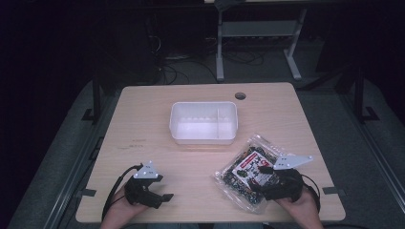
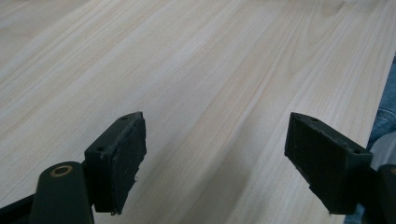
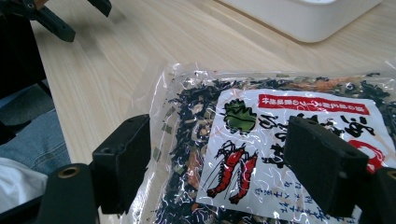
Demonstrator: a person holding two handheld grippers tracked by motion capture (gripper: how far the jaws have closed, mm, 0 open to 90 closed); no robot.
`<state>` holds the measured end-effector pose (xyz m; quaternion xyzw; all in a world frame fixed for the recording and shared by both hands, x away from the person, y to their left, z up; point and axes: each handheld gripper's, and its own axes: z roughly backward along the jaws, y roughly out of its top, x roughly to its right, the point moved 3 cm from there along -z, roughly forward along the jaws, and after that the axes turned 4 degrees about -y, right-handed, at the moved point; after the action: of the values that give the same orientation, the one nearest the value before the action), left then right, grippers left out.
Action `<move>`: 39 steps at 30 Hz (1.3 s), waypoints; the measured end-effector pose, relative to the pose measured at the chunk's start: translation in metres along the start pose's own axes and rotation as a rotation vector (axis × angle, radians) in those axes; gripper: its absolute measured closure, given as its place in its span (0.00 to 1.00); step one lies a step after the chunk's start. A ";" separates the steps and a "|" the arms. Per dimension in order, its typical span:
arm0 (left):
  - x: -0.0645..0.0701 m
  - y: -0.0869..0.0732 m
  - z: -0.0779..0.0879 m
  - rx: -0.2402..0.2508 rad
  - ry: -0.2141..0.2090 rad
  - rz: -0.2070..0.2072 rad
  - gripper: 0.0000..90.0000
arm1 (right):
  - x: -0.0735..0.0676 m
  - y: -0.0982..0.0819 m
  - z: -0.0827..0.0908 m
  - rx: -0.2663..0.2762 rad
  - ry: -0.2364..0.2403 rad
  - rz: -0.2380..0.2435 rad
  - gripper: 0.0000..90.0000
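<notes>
Clear crinkly plastic packet of dark dried seaweed (image 1: pixel 247 172), lying just in front of the white plastic tub (image 1: pixel 203 122), is sitting between the right gripper's (image 3: pixel 236 163) wide jaws (a grasp seemingly beginning, needing closure), while the left gripper (image 2: pixel 215 158) is gaping wide over bare tabletop.

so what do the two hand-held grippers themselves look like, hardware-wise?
Both are black. The left hand-held gripper and the right hand-held gripper each carry a pale grey three-cornered plate on top and trail a black cable. Up close, each has two blocky black jaws with flat dark pads, small screw holes on top, and a brass-ringed pivot hole.
</notes>
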<state>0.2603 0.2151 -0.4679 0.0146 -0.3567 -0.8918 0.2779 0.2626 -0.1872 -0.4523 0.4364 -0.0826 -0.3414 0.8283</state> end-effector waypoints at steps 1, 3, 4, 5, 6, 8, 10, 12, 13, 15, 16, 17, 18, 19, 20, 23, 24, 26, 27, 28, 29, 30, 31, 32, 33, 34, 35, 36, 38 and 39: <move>0.000 0.000 0.000 0.000 0.000 0.000 0.23 | 0.000 0.000 0.000 0.000 0.000 0.000 0.24; 0.000 0.000 0.000 -0.007 -0.002 -0.005 0.24 | 0.000 0.000 0.001 0.000 -0.002 0.001 0.25; 0.001 0.001 -0.001 -0.008 -0.003 -0.007 0.24 | 0.001 -0.001 0.001 0.000 -0.002 0.001 0.24; 0.001 0.001 -0.001 -0.005 -0.003 -0.005 0.25 | 0.001 -0.001 0.002 0.000 -0.004 0.001 0.24; 0.002 0.002 -0.001 -0.008 -0.005 -0.010 0.25 | 0.001 -0.001 0.002 0.000 -0.004 0.001 0.24; 0.003 0.002 -0.001 -0.009 -0.006 -0.010 0.26 | 0.001 -0.001 0.002 0.000 -0.004 0.002 0.25; 0.003 0.004 -0.002 -0.007 -0.008 -0.010 0.28 | 0.001 -0.001 0.002 -0.001 -0.004 0.002 0.24; 0.004 0.005 -0.002 -0.008 -0.009 -0.010 0.31 | 0.001 -0.001 0.002 -0.003 -0.002 0.005 0.24; 0.005 0.006 -0.002 -0.007 -0.009 -0.010 0.31 | 0.001 -0.001 0.002 -0.003 -0.002 0.005 0.24; 0.007 0.010 -0.004 -0.017 0.000 -0.029 0.34 | 0.001 -0.001 0.002 -0.005 -0.003 0.008 0.24; 0.008 0.012 -0.005 -0.023 0.001 -0.040 0.36 | 0.001 -0.001 0.002 -0.007 -0.005 0.009 0.24; 0.008 0.014 -0.006 -0.025 0.001 -0.047 0.38 | 0.001 -0.001 0.003 -0.010 -0.010 0.011 0.24; 0.010 0.020 -0.009 -0.025 -0.014 -0.050 0.41 | 0.001 -0.001 0.004 -0.013 -0.024 0.021 0.24; 0.010 0.020 -0.009 -0.025 -0.014 -0.050 0.44 | 0.001 -0.001 0.004 -0.013 -0.024 0.021 0.24; 0.010 0.023 -0.010 -0.023 -0.023 -0.054 0.44 | 0.000 -0.001 0.005 -0.010 -0.025 0.020 0.24; 0.014 0.031 -0.015 -0.027 -0.041 -0.069 0.54 | 0.001 -0.001 0.009 -0.001 -0.034 0.022 0.24; 0.017 0.038 -0.018 -0.030 -0.050 -0.091 0.56 | 0.003 -0.001 0.012 0.006 -0.037 0.017 0.24; 0.018 0.041 -0.019 -0.032 -0.060 -0.092 0.58 | 0.005 -0.001 0.013 0.009 -0.039 0.012 0.24; 0.019 0.044 -0.021 -0.033 -0.069 -0.103 0.60 | 0.006 -0.002 0.014 0.010 -0.042 0.009 0.24; 0.021 0.048 -0.023 -0.031 -0.076 -0.109 0.63 | 0.008 -0.002 0.015 0.011 -0.045 0.007 0.24; 0.022 0.052 -0.025 -0.034 -0.084 -0.115 0.67 | 0.010 -0.002 0.017 0.014 -0.053 0.003 0.24; 0.024 0.056 -0.028 -0.038 -0.093 -0.117 0.67 | 0.010 -0.002 0.017 0.014 -0.053 0.003 0.24; 0.025 0.060 -0.031 -0.040 -0.097 -0.121 0.71 | 0.013 -0.002 0.020 0.014 -0.062 0.000 0.24; 0.028 0.068 -0.036 -0.043 -0.110 -0.133 0.73 | 0.014 -0.002 0.021 0.015 -0.066 -0.001 0.24; 0.028 0.068 -0.036 -0.043 -0.110 -0.133 0.75 | 0.014 -0.002 0.021 0.015 -0.066 -0.001 0.24; 0.029 0.072 -0.038 -0.042 -0.114 -0.137 0.75 | 0.015 -0.002 0.021 0.015 -0.070 0.000 0.24; 0.030 0.076 -0.039 -0.042 -0.118 -0.141 0.79 | 0.016 -0.002 0.022 0.012 -0.080 0.004 0.24; 0.032 0.081 -0.041 -0.037 -0.122 -0.142 0.79 | 0.016 -0.002 0.022 0.012 -0.080 0.004 0.24; 0.036 0.089 -0.045 -0.042 -0.132 -0.150 0.81 | 0.016 -0.002 0.023 0.008 -0.089 0.010 0.24; 0.038 0.093 -0.047 -0.050 -0.133 -0.159 0.82 | 0.017 -0.002 0.023 0.006 -0.092 0.013 0.24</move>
<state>0.2836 0.1113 -0.4365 -0.0233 -0.3498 -0.9186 0.1823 0.2641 -0.2140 -0.4425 0.4222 -0.1242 -0.3557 0.8245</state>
